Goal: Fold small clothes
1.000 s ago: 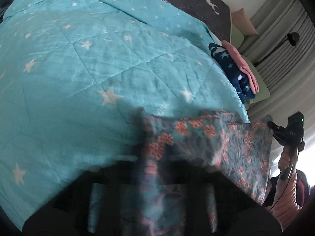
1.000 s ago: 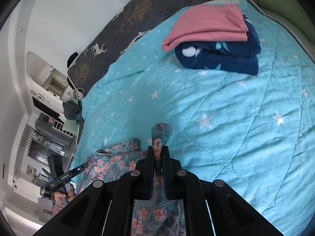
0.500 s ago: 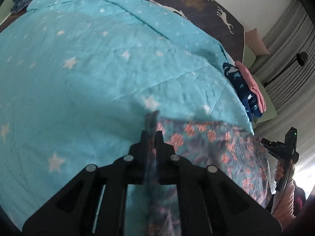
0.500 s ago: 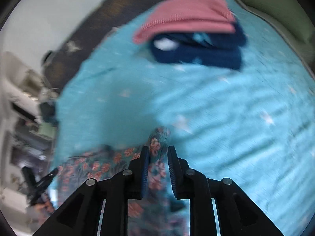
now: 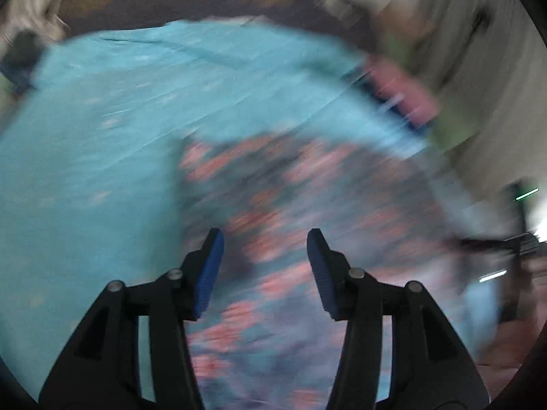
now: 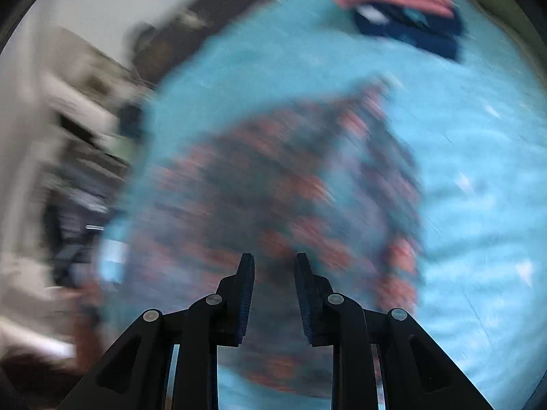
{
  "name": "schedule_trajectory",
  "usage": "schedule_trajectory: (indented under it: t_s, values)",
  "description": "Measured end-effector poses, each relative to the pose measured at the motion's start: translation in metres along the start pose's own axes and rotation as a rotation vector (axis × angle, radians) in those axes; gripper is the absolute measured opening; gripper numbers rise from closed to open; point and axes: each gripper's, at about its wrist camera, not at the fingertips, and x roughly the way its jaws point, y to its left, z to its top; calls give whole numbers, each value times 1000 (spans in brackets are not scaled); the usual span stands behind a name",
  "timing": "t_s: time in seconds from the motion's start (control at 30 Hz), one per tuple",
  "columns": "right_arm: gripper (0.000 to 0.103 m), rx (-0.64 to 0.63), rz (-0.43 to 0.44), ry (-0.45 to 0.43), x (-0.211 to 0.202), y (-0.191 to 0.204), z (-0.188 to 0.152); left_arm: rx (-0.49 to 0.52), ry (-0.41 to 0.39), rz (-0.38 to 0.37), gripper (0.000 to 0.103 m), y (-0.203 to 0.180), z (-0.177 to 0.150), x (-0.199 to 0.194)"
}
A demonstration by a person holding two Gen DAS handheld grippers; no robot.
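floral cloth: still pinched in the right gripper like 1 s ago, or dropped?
Dropped. The right gripper has just been opening and nothing sits between its fingers; the floral cloth lies on the blue quilt, short of the folded stack.

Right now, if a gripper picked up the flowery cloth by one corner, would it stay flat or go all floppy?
Probably floppy. The flowery cloth lies soft and rumpled on the blue star blanket, not stiff like card. It looks thin, so likely light for its size. It should not roll or break, but a loose corner might slip out of a weak pinch.

Turquoise star quilt (image 6: 478,177) over bed w/ dark deer-print blanket (image 5: 191,3) behind, curtains (image 5: 495,78) at right.
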Motion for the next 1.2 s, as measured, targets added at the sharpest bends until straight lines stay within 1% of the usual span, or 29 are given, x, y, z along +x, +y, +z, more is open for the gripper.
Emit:
schedule_trajectory:
  t_s: [0.03,0.07,0.1,0.13,0.17,0.2,0.23,0.3,0.37,0.4,0.5,0.57,0.63,0.7,0.8,0.83,0.87,0.9,0.97,1.0,1.03,1.1,1.17,1.2]
  values:
    - [12,13,-58,2,6,-7,-3,7,37,86,53,1,-9,14]
    - [3,43,-73,-16,8,-16,-6,-28,47,76,55,7,-16,19]
    - [3,113,-32,-49,3,-27,-12,-62,34,58,55,11,-19,17]
    - [3,145,-25,-57,0,-30,-14,-102,17,38,55,17,-22,12]
    - [3,161,-41,-77,-6,-29,-20,-119,17,29,55,21,-22,9]
    - [4,153,-62,-93,-9,-27,-23,-125,16,30,55,22,-21,6]
    - [7,144,-87,-106,-12,-23,-26,-130,14,32,55,25,-20,3]
    - [8,115,-148,-118,-14,-11,-31,-118,18,38,55,22,-22,-1]
    - [16,82,-182,-130,-15,1,-34,-106,17,44,55,23,-23,-4]
    - [17,59,-200,-141,-17,9,-35,-108,18,39,55,23,-27,-7]
    - [17,19,-212,-159,-20,26,-37,-121,23,23,55,22,-31,-9]
    - [17,-3,-203,-163,-20,38,-40,-127,21,14,55,27,-32,-12]
    - [17,-35,-196,-167,-24,48,-45,-138,15,11,56,31,-34,-15]
    - [17,-90,-198,-167,-23,67,-48,-153,9,12,59,39,-36,-19]
    - [18,-216,-193,-164,-16,105,-54,-184,-3,21,63,54,-41,-26]
    - [20,-269,-188,-161,-11,119,-56,-203,-10,29,64,62,-44,-30]
    - [24,-357,-179,-160,-4,144,-63,-229,-18,36,65,73,-47,-34]
    - [27,-419,-171,-162,0,160,-70,-248,-23,40,66,79,-49,-36]
    - [47,-594,-139,-174,17,207,-87,-315,-31,58,66,104,-56,-42]
    - [50,-683,-121,-180,25,230,-97,-339,-32,65,66,114,-58,-44]
    - [52,-743,-111,-182,32,244,-105,-372,-32,73,66,127,-62,-47]
    - [53,-911,-106,-170,56,286,-128,-402,-35,72,66,140,-66,-52]
    - [53,-1003,-117,-150,78,313,-142,-420,-40,69,66,152,-68,-56]
    - [53,-1027,-125,-142,87,322,-146,-421,-41,67,66,154,-68,-57]
